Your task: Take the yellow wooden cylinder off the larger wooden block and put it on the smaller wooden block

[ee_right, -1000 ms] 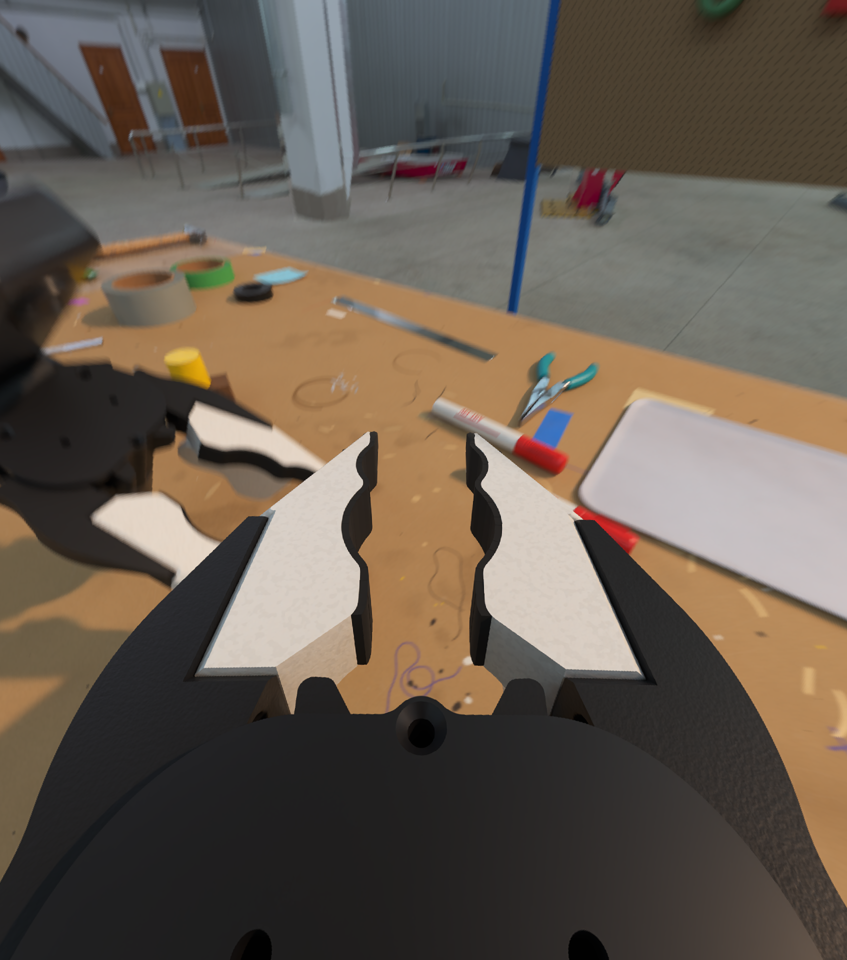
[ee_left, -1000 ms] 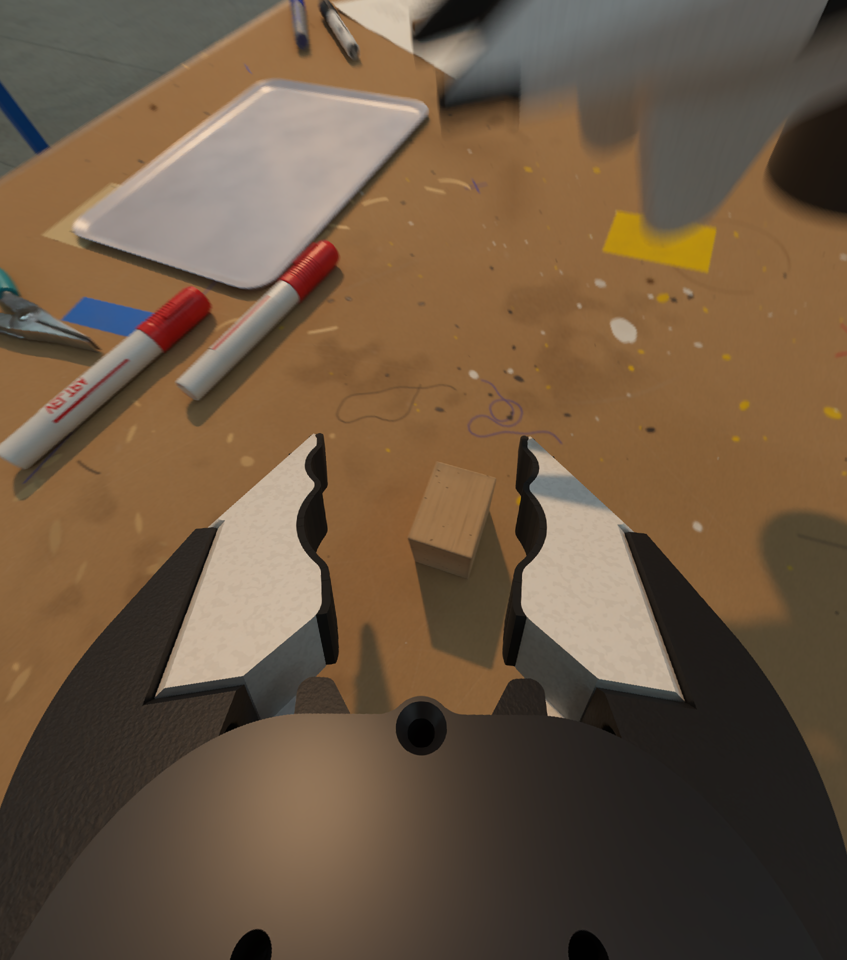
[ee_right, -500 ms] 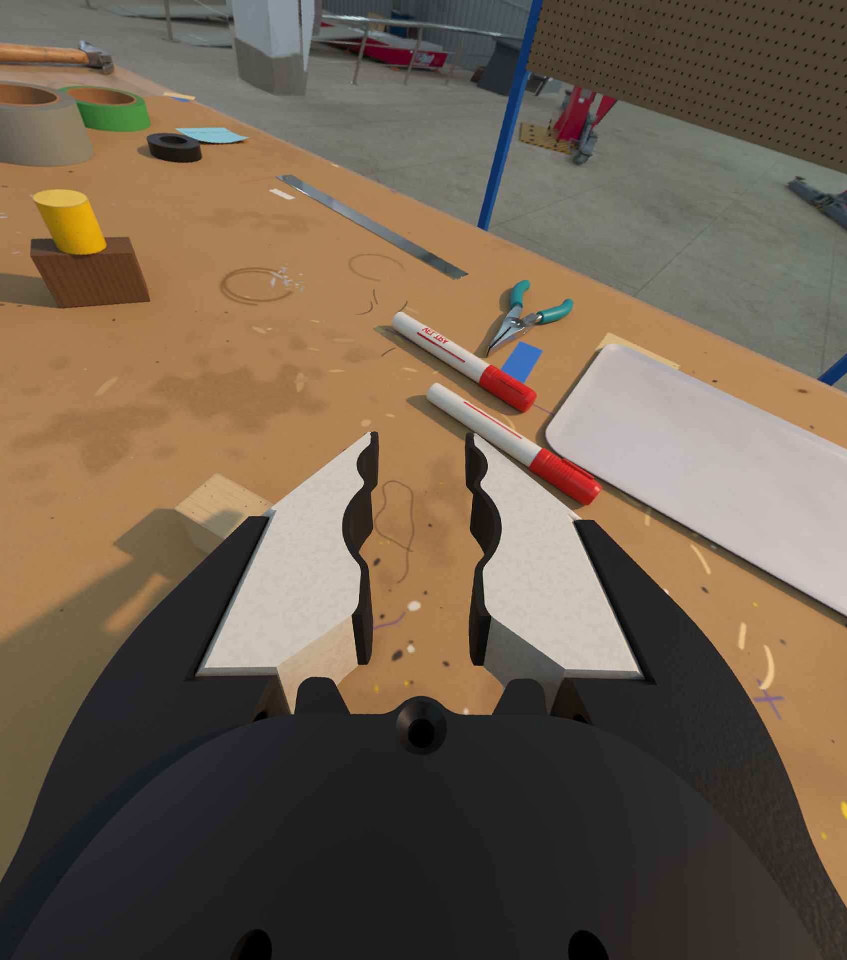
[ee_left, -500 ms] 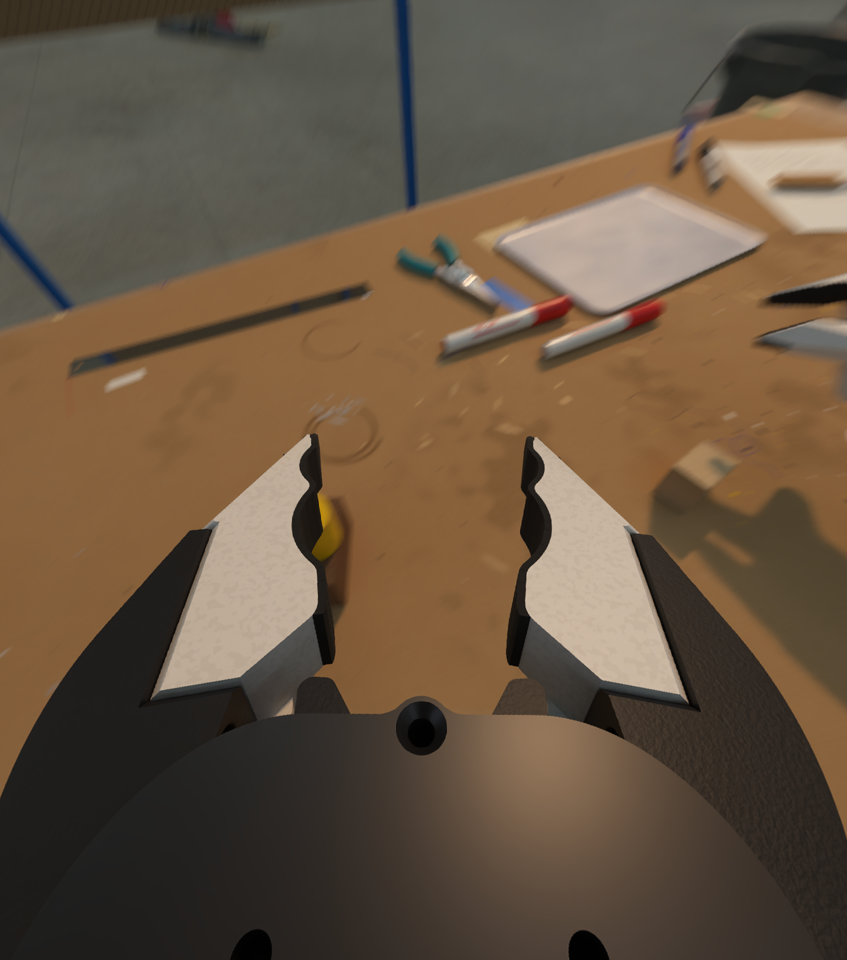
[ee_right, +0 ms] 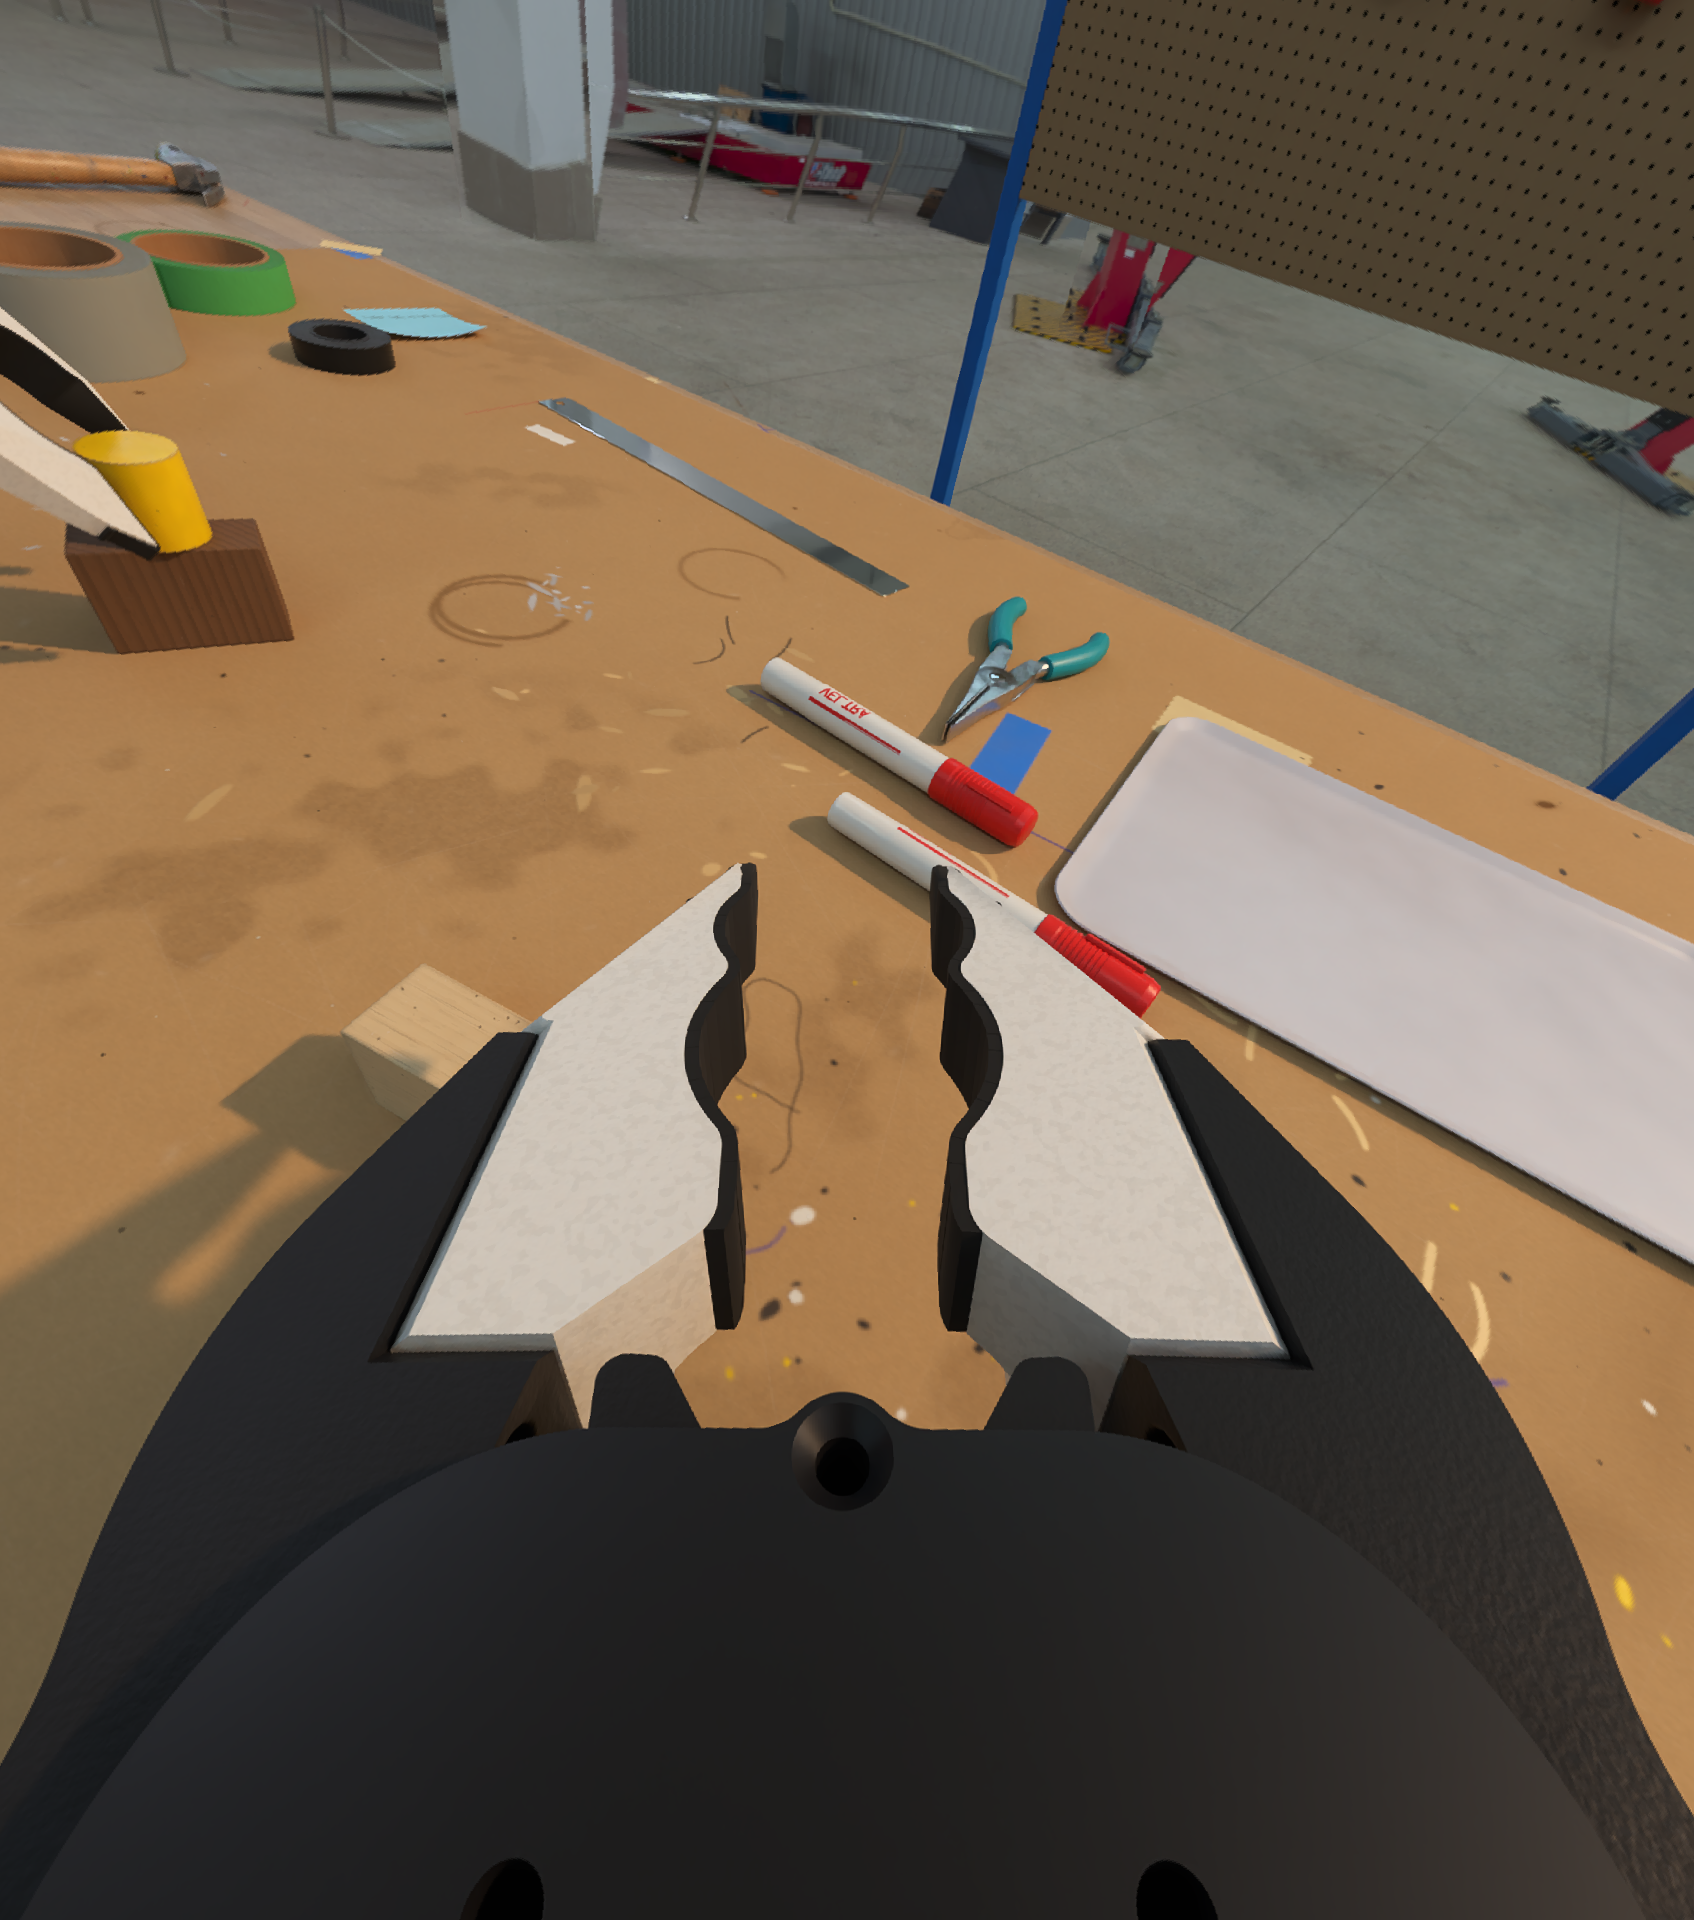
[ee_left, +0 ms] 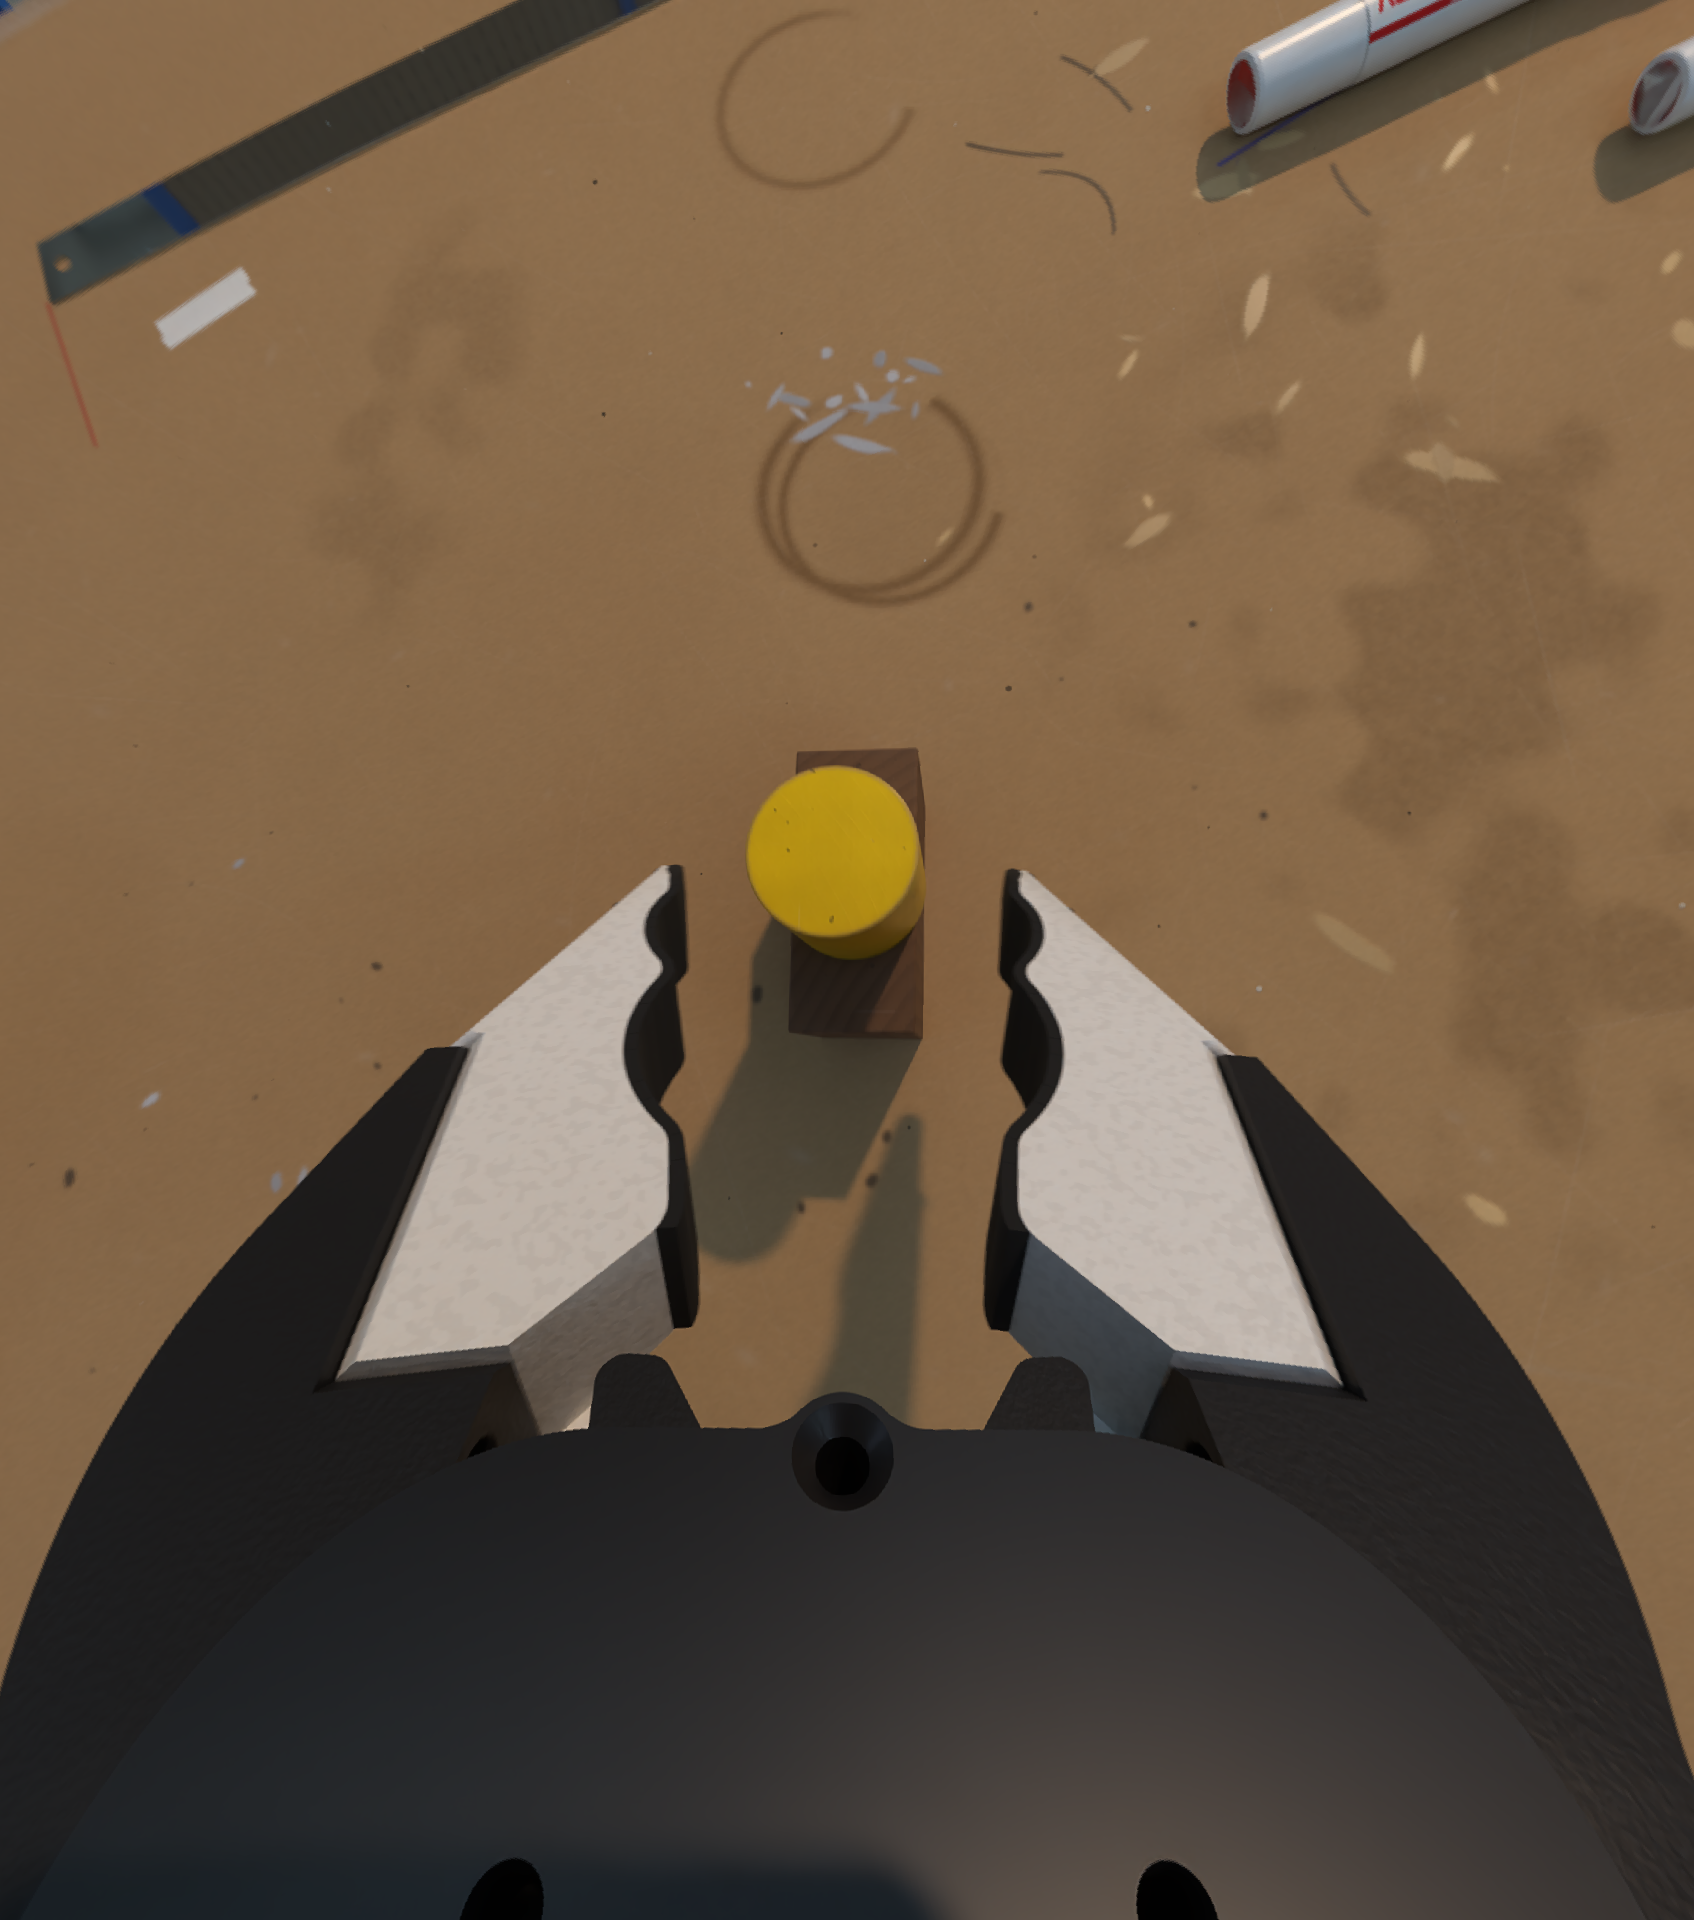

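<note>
A yellow wooden cylinder (ee_left: 835, 858) stands upright on a dark brown wooden block (ee_left: 857, 995). My left gripper (ee_left: 843, 883) is open above them, its fingertips on either side of the cylinder's near edge, not touching it. In the right wrist view the cylinder (ee_right: 147, 488) and dark block (ee_right: 183, 592) sit at the far left, with the left gripper's fingers (ee_right: 12, 468) beside the cylinder. A small pale wooden block (ee_right: 417, 1029) lies just left of my right gripper (ee_right: 843, 883), which is open and empty above the table.
Two red-capped markers (ee_right: 900, 748) (ee_right: 988, 899), teal pliers (ee_right: 1019, 665), a blue tape patch (ee_right: 1009, 750) and a white tray (ee_right: 1425, 987) lie to the right. A steel ruler (ee_right: 718, 494), tape rolls (ee_right: 64, 281) (ee_right: 214, 265), a black ring (ee_right: 341, 343) and a hammer (ee_right: 53, 166) lie at the back left.
My left gripper has swung away from the pale block, over to the yellow cylinder, and tilted down to look at it from above. My right gripper has pitched down, then barely moved.
</note>
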Robot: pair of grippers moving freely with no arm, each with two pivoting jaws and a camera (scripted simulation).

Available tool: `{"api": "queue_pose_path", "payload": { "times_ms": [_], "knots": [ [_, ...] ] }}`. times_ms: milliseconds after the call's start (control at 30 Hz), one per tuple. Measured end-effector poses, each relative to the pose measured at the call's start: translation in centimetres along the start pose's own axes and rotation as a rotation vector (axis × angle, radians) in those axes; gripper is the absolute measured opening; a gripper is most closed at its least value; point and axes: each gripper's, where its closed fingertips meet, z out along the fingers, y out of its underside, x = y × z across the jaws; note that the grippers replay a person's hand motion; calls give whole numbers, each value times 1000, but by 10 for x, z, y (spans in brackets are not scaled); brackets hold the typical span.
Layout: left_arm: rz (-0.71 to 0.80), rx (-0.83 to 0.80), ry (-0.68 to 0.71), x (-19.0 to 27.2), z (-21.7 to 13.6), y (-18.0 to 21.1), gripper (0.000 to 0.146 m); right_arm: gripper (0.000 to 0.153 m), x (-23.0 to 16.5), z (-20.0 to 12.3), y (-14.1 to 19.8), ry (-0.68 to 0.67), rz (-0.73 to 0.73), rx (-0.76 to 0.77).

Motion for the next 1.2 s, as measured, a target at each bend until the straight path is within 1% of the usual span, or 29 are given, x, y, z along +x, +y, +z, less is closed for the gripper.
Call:
{"api": "queue_pose_path", "payload": {
  "times_ms": [33, 100, 200, 300, 400, 500, 567, 600, 667, 700, 767, 867, 1000, 1067, 1133, 1200],
  "knots": [
    [-9, -6, 14, -1, 2, -1, 54, 33, 0, 1, 1, -1, 2, -3],
    [-1, -21, 32, -2, 5, -2, 33, 33, 1, 1, 2, -2, 3, -9],
    [29, -49, 30, -3, 6, -4, 34, 33, 1, 2, 2, -4, 3, -11],
    [68, -45, -23, -11, 2, -7, 34, 33, 1, 2, 4, -6, 4, -16],
    [54, 43, -36, -15, -14, -22, 34, 33, 2, 3, 4, -11, 15, -17],
    [46, 159, 14, -5, -41, -44, 34, 33, 3, 2, 2, -21, 38, -8],
    [85, 234, 102, 18, -61, -61, 34, 33, 3, 0, 0, -37, 53, 4],
    [130, 274, 176, 37, -71, -69, 34, 33, 3, -1, -1, -42, 62, 10],
    [274, 365, 328, 82, -89, -82, 33, 33, 5, -3, -4, -49, 77, 24],
    [357, 394, 366, 102, -94, -85, 33, 34, 6, -5, -6, -51, 85, 33],
    [475, 386, 387, 136, -95, -85, 33, 34, 10, -9, -9, -52, 103, 49],
    [585, 337, 502, 187, -82, -76, 33, 34, 14, -12, -11, -71, 140, 64],
    [706, 253, 585, 233, -47, -52, 33, 34, 14, -13, -9, -129, 190, 65],
    [729, 213, 623, 249, -30, -40, 33, 34, 14, -13, -8, -145, 211, 58],
    [757, 184, 625, 258, -16, -33, 33, 34, 14, -12, -6, -151, 220, 52],
    [761, 217, 661, 267, -12, -33, 33, 34, 11, -11, -5, -170, 223, 44]
  ]
}}
